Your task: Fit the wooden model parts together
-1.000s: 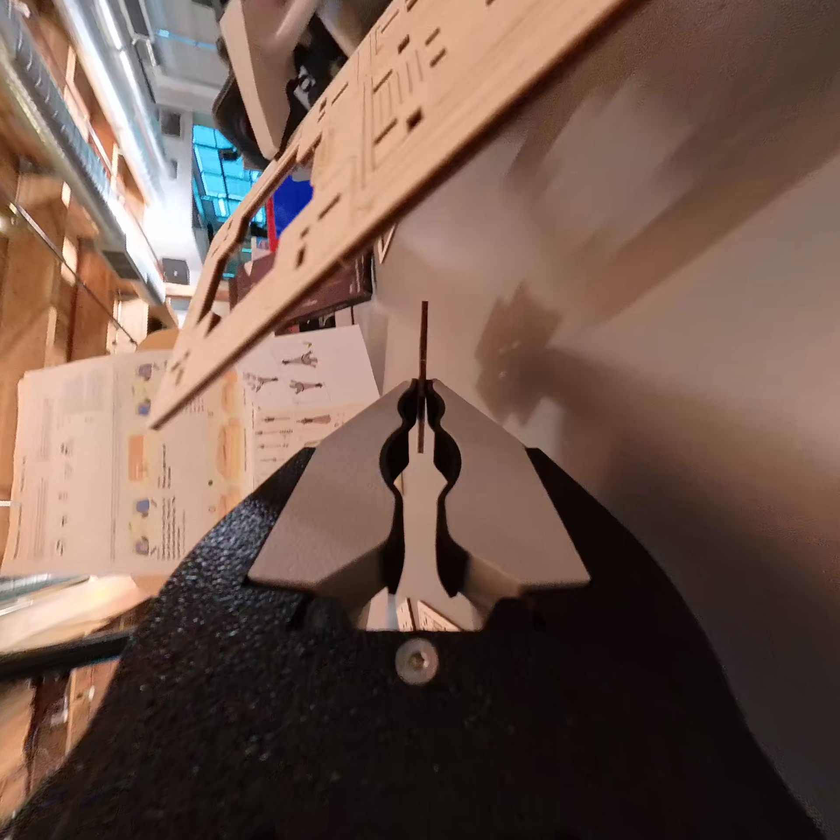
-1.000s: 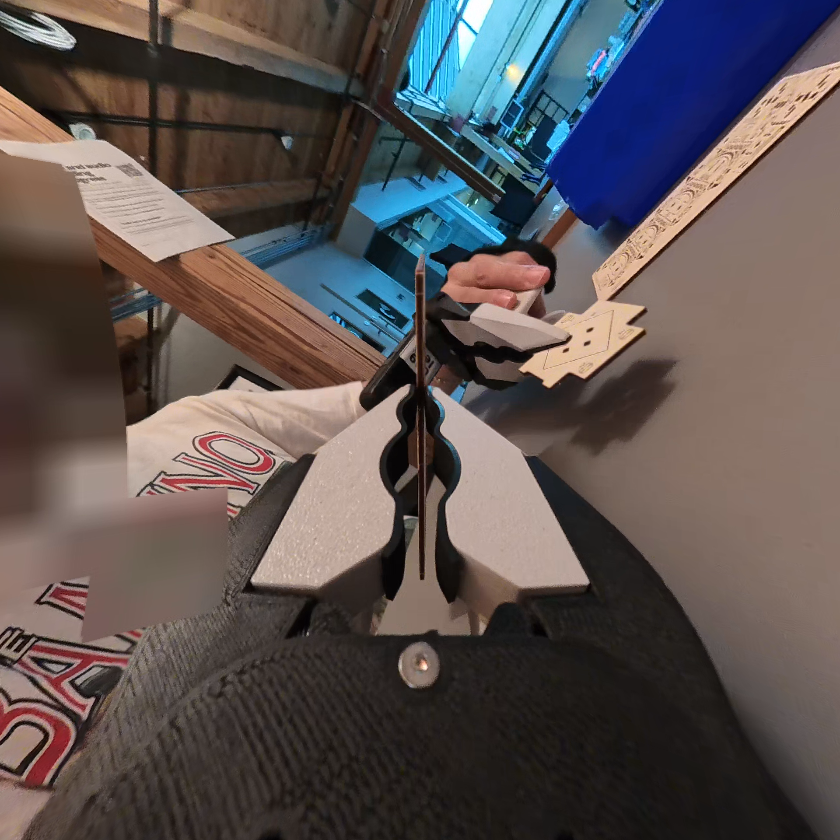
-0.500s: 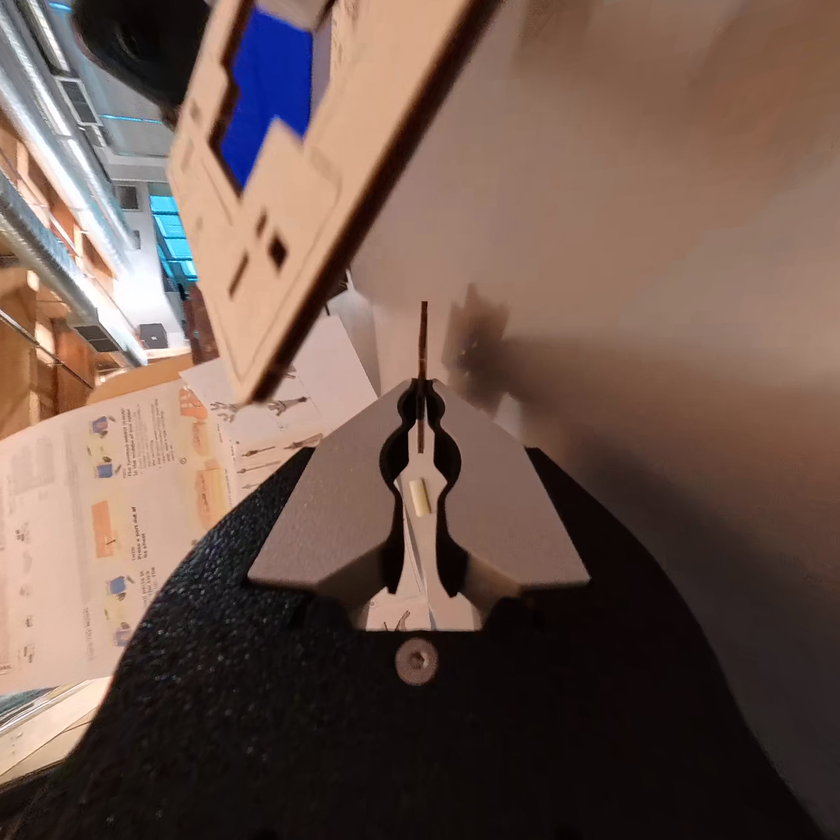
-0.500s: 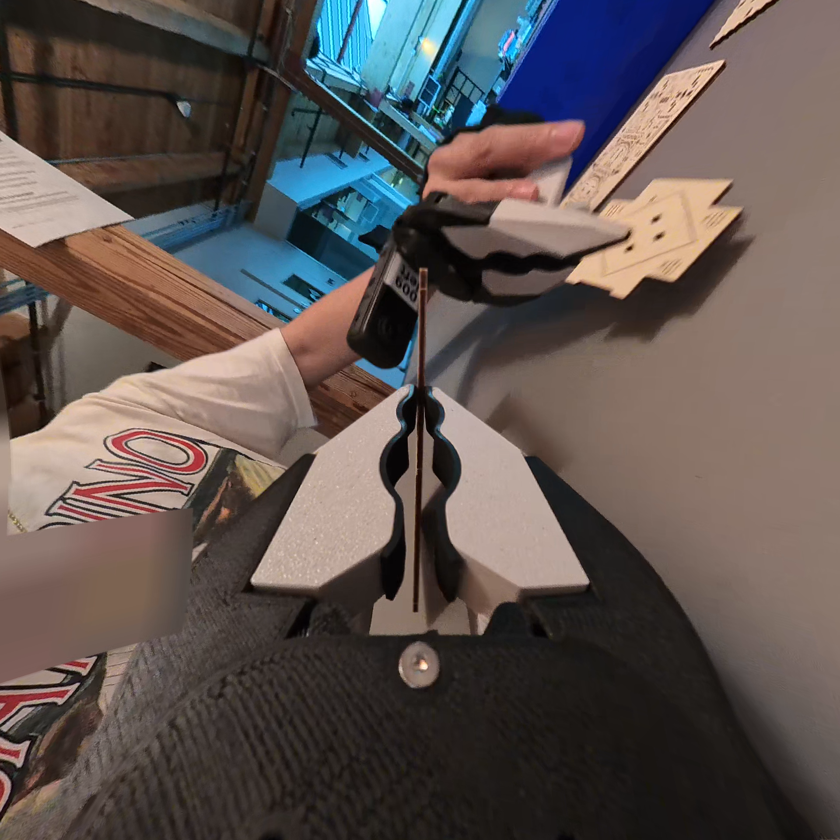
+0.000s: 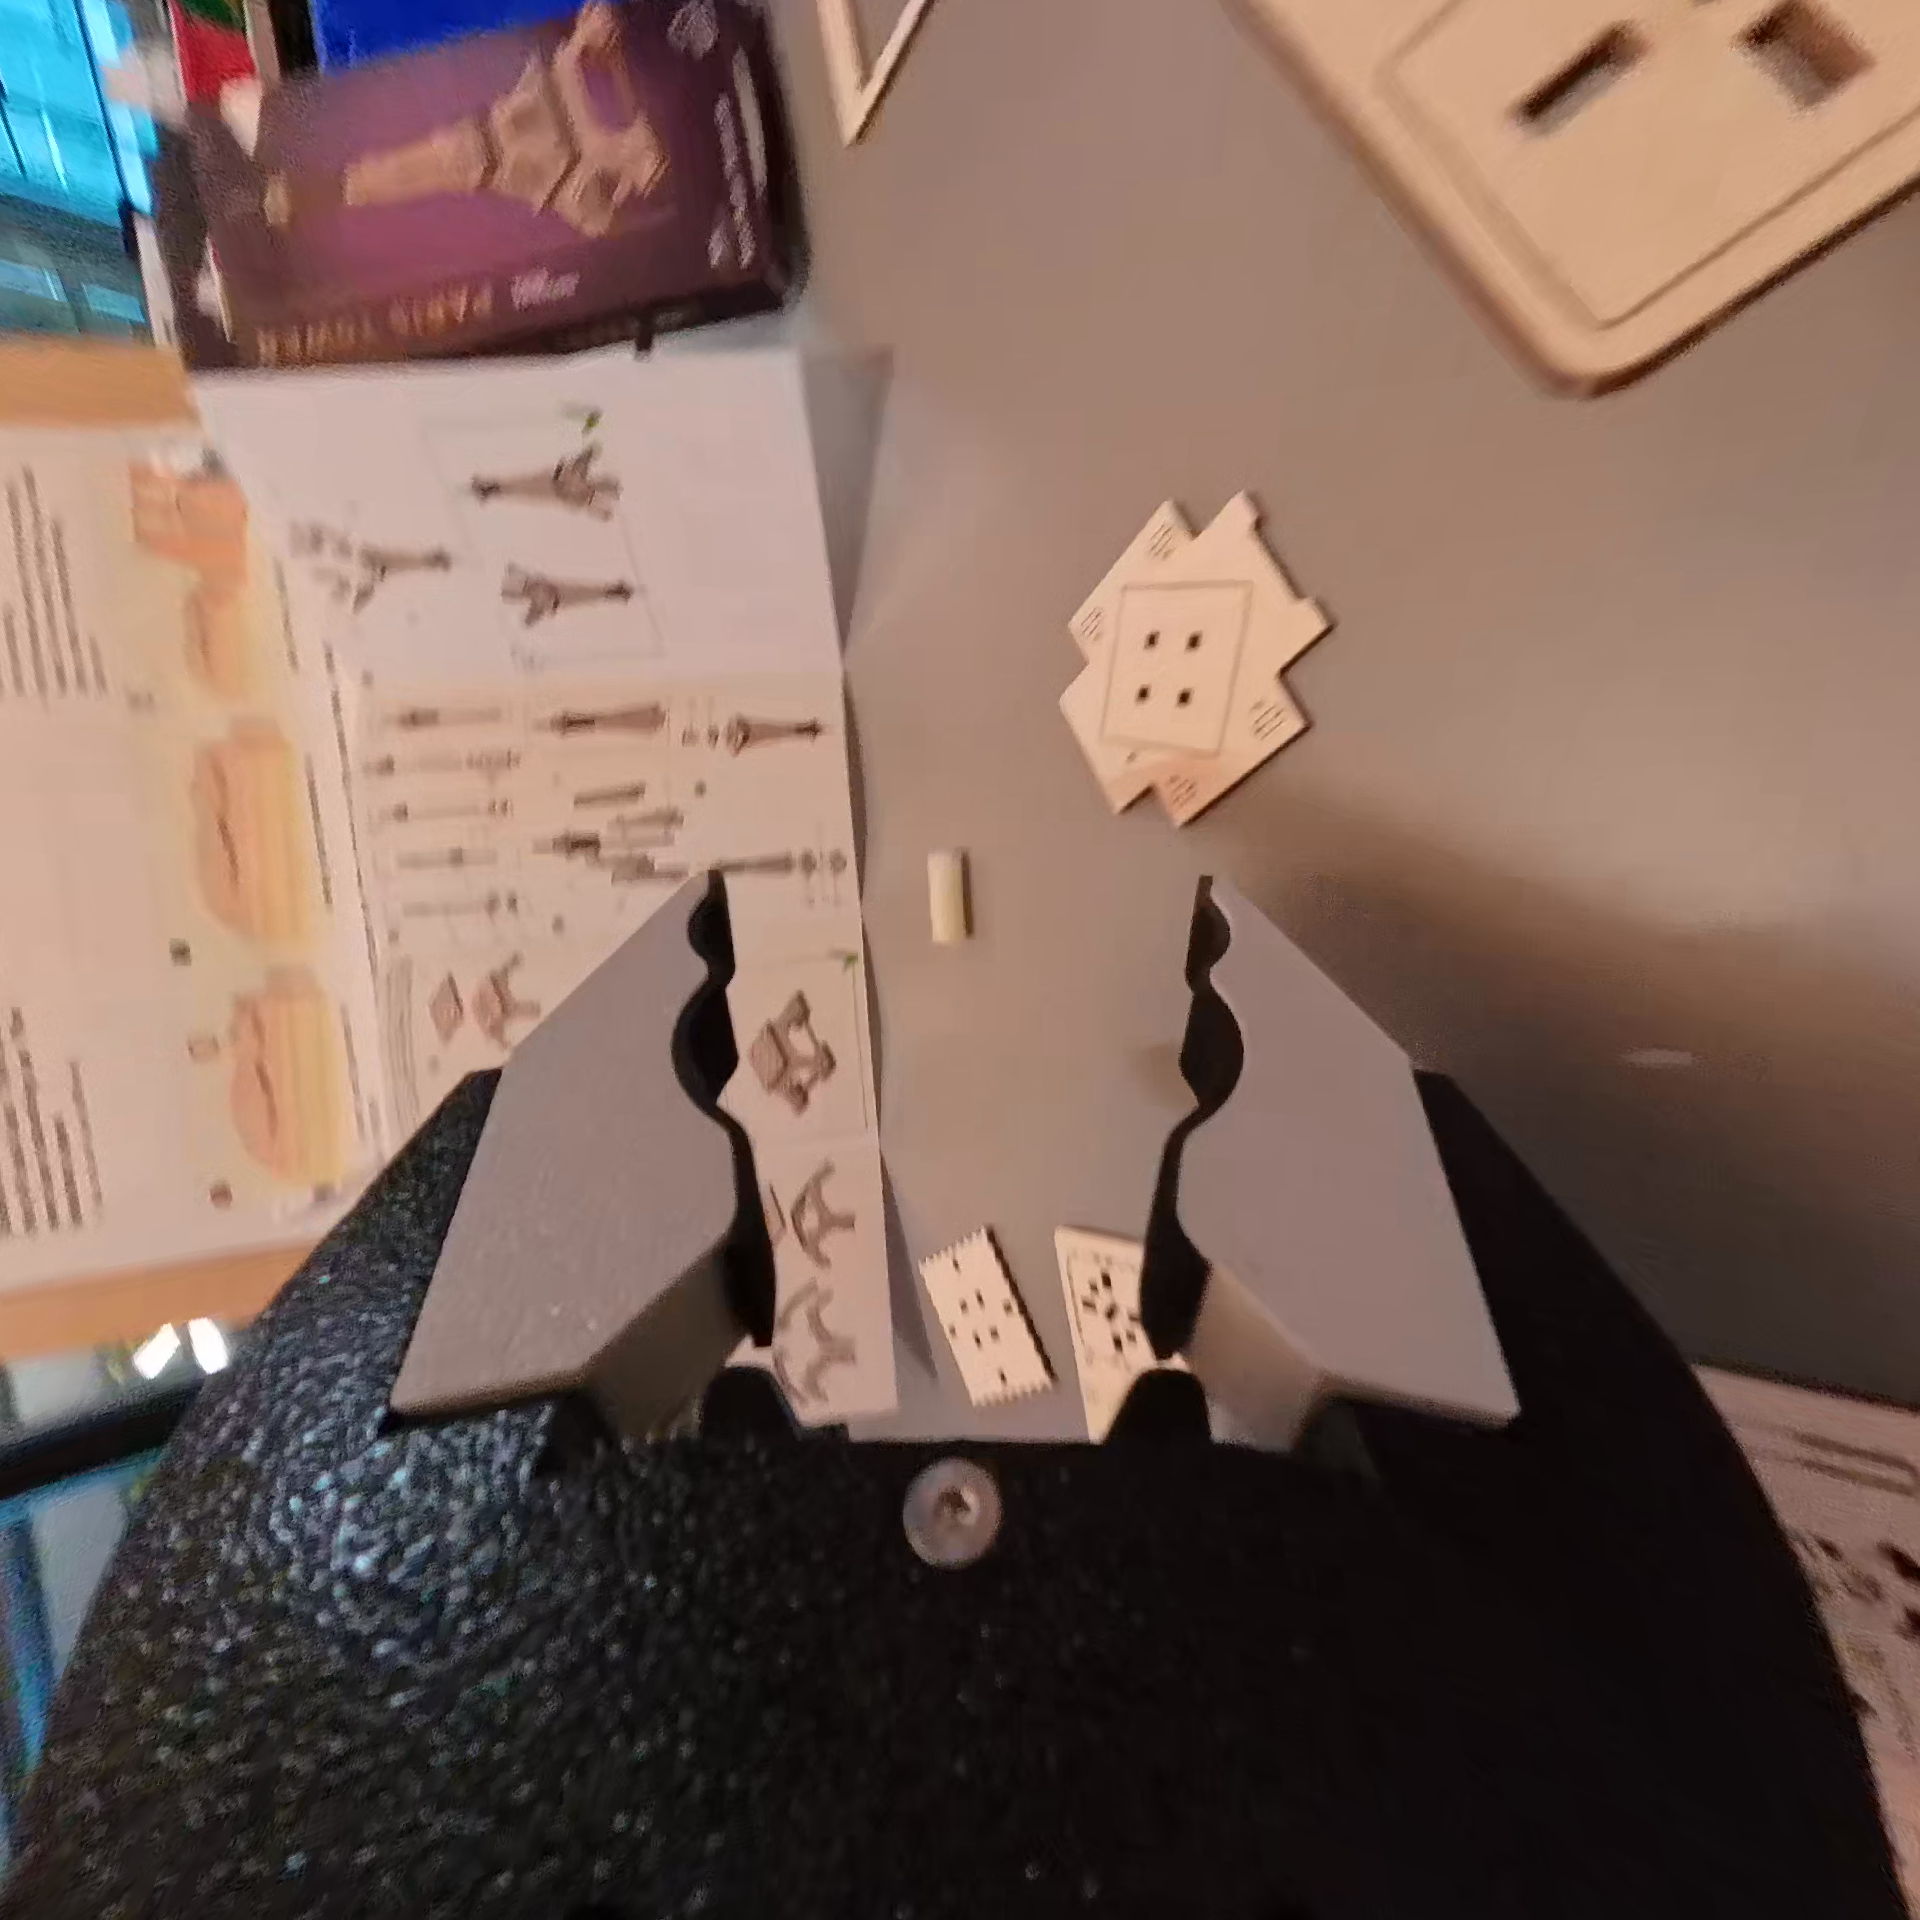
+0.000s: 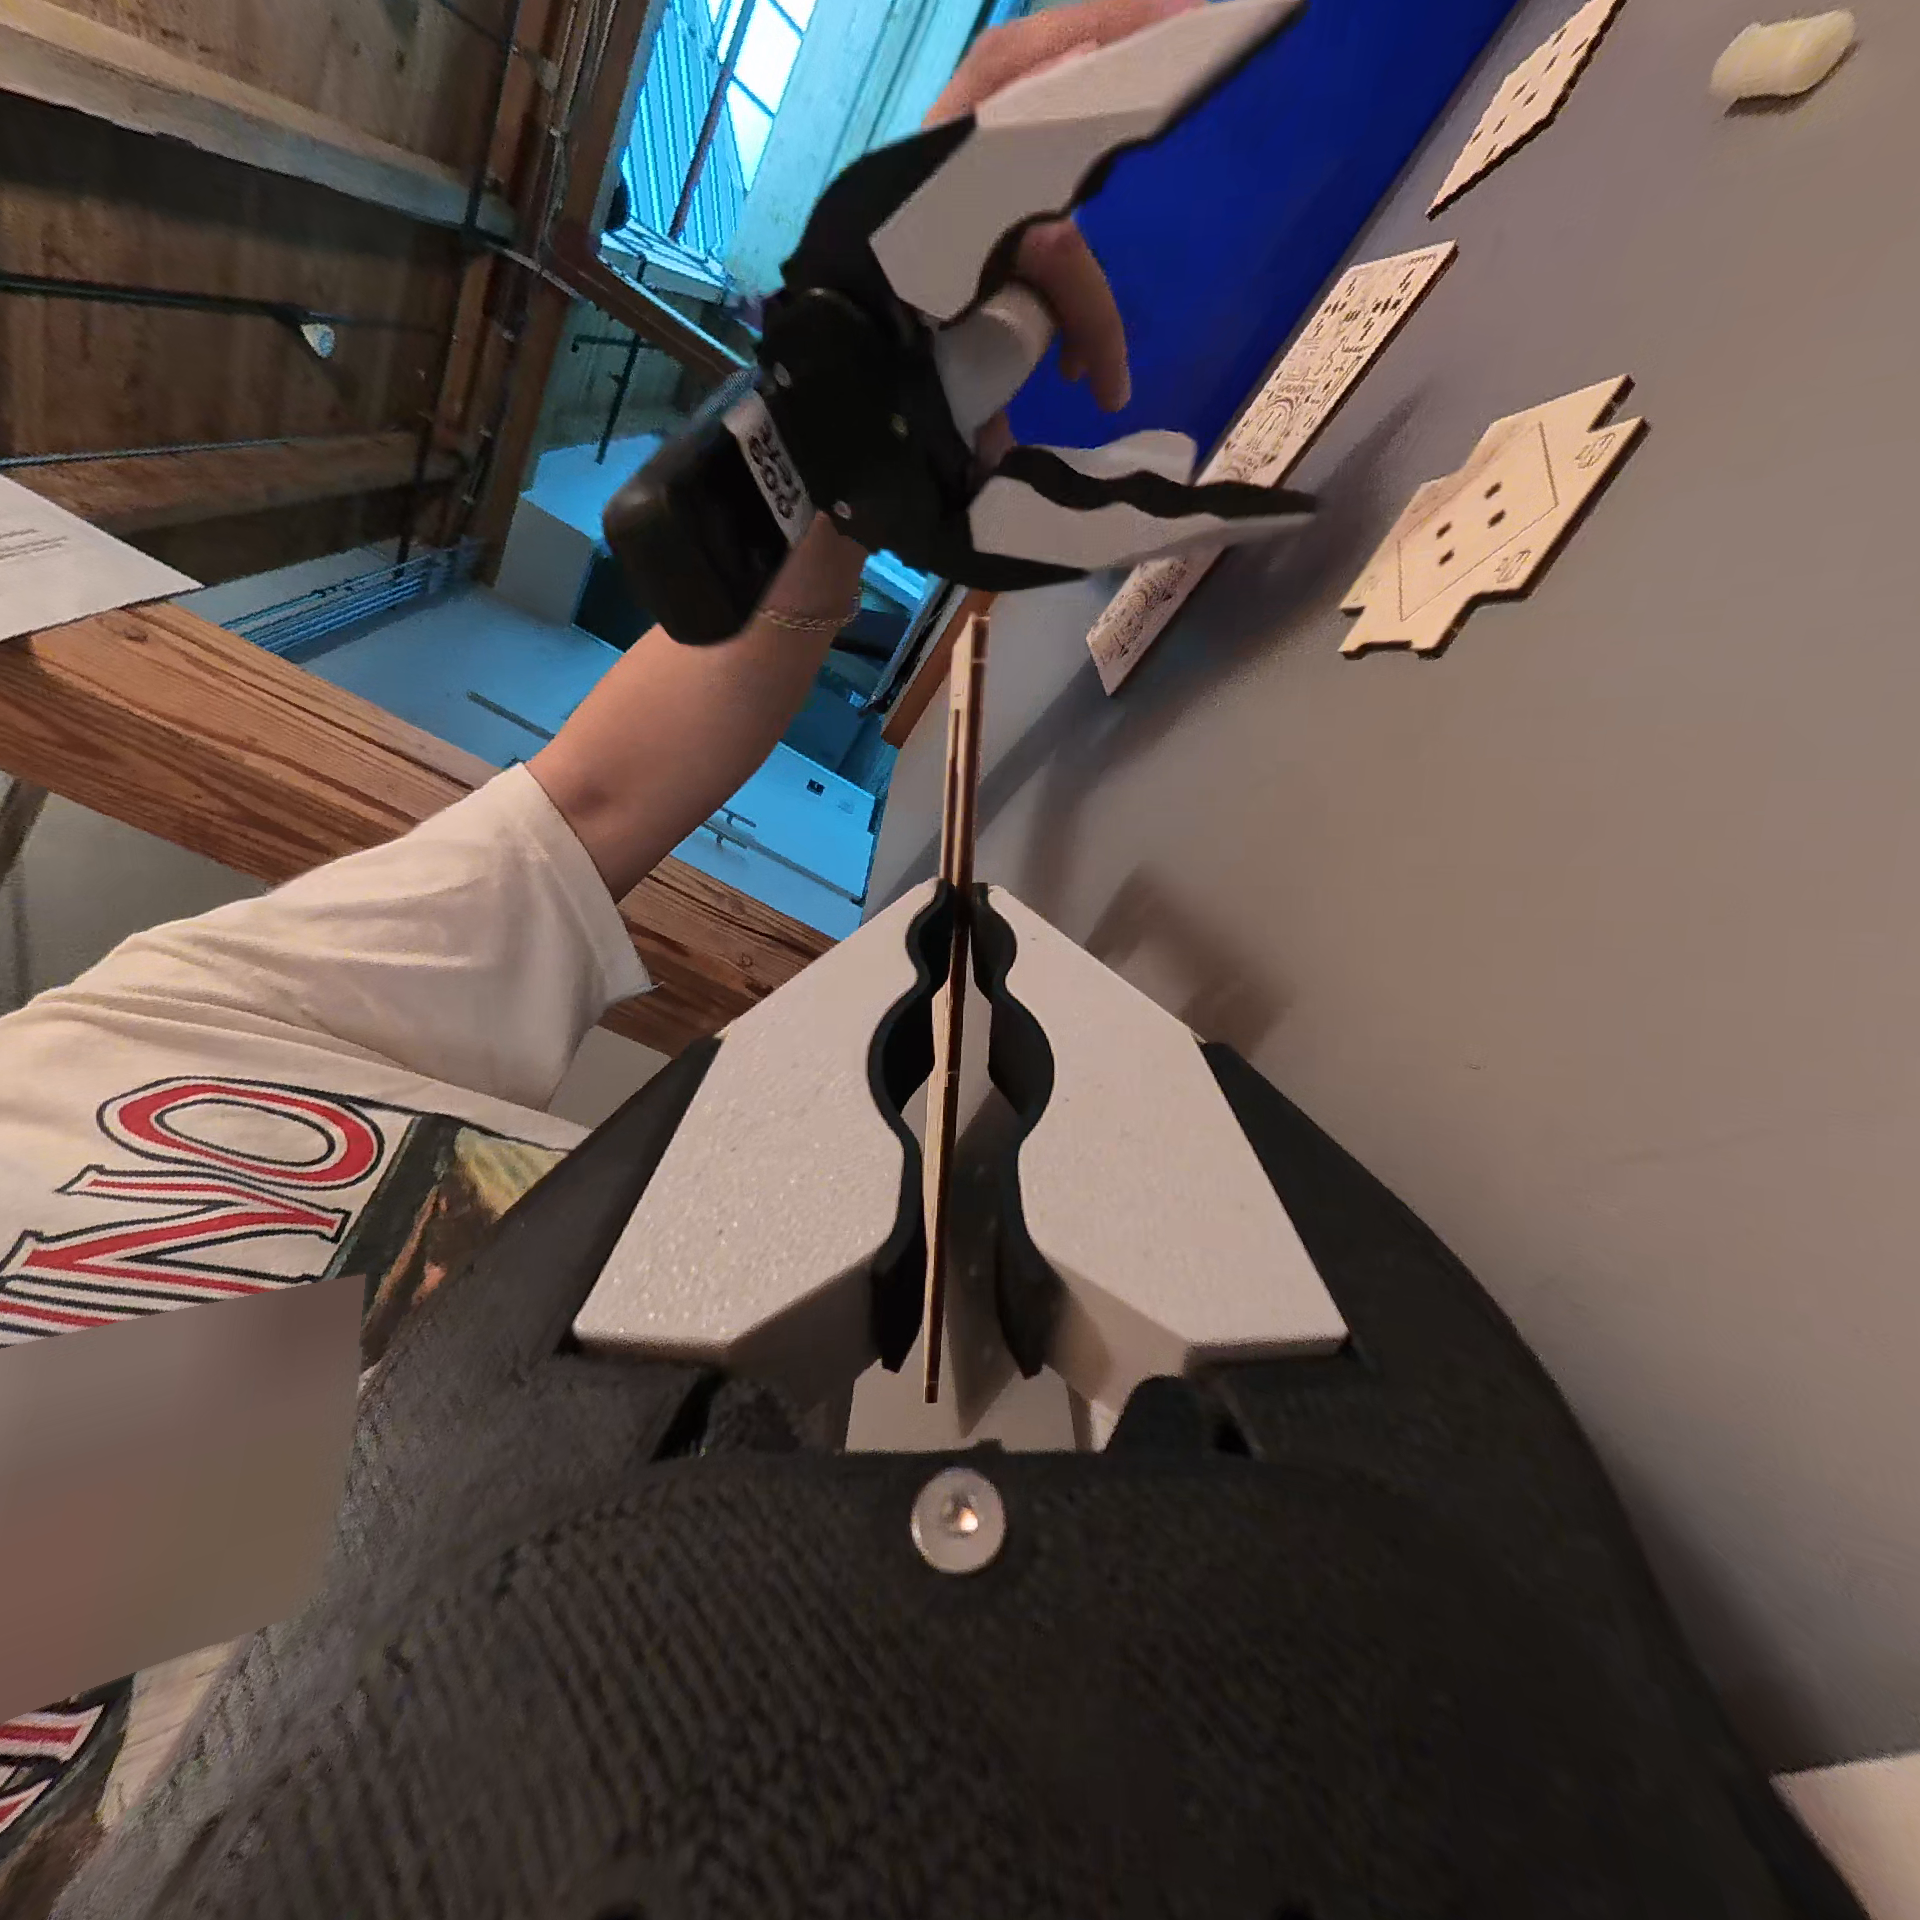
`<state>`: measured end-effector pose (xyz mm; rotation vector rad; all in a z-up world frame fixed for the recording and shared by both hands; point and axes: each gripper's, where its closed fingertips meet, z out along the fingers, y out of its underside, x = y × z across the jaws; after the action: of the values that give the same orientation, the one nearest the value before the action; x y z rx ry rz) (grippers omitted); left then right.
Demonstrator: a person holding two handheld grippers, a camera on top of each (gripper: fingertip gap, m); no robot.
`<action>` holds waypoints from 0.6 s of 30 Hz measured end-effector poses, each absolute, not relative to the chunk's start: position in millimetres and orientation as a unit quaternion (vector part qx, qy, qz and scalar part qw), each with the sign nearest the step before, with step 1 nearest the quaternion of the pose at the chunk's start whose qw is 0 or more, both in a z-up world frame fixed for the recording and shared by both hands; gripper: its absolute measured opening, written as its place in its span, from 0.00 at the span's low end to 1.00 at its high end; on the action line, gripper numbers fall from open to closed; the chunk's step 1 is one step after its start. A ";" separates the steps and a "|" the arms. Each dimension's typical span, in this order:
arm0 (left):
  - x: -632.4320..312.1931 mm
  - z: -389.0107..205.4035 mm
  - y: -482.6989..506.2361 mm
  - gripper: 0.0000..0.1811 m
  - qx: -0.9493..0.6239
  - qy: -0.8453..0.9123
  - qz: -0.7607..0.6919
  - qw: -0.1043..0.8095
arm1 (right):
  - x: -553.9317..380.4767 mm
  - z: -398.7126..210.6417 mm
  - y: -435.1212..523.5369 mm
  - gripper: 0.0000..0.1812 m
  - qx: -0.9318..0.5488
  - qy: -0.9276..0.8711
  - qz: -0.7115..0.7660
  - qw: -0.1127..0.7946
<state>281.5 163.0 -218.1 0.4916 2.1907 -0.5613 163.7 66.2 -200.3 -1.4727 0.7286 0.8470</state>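
The cross piece (image 5: 1195,660), a flat wooden part with four small square holes in its middle, lies on the grey table (image 5: 1558,831), well ahead of the left gripper (image 5: 956,894) and touched by neither tool. The left gripper's jaws stand wide apart and hold nothing. Between them, on the table, lies a small pale peg (image 5: 948,896), and nearer the gripper's base two little toothed wooden plates (image 5: 985,1317) lie side by side. An instruction sheet (image 5: 436,790) lies to the left, with a dark box (image 5: 488,177) beyond it. A large wooden sheet (image 5: 1621,166) with slots fills the upper right corner, blurred.

In the right wrist view the right gripper (image 6: 961,894) is clamped on a thin wooden panel (image 6: 964,769), seen edge-on and reaching past the fingertips. Farther off, a hand (image 6: 1049,301) holds the left gripper (image 6: 1288,249), spread wide beside the table. The cross piece (image 6: 1496,520) lies just beyond its lower finger. A perforated wooden sheet (image 6: 1288,416) lies near the table's edge
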 end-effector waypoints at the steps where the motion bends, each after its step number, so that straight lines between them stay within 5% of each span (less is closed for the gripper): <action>1: 284.7 -209.7 171.3 0.46 0.161 0.872 -0.224 0.404 | 164.8 -200.8 66.0 0.00 -0.636 0.318 0.363 0.603; 6: 259.0 -162.6 184.6 0.37 -0.103 0.859 -0.353 0.357 | 179.0 -202.2 64.2 0.00 -0.624 0.349 0.326 0.618; 13: 143.4 -204.7 123.6 0.33 -0.380 0.748 -0.542 -0.054 | 181.4 -184.9 73.6 0.00 -0.583 0.337 0.324 0.664; 18: 127.2 -217.5 113.7 0.05 -0.385 0.695 -0.581 -0.175 | 172.4 -181.0 82.2 0.00 -0.586 0.316 0.333 0.668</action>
<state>127.2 113.7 -217.5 -1.3665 2.4673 -2.0614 172.4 82.2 -181.0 -1.3221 0.7120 0.7507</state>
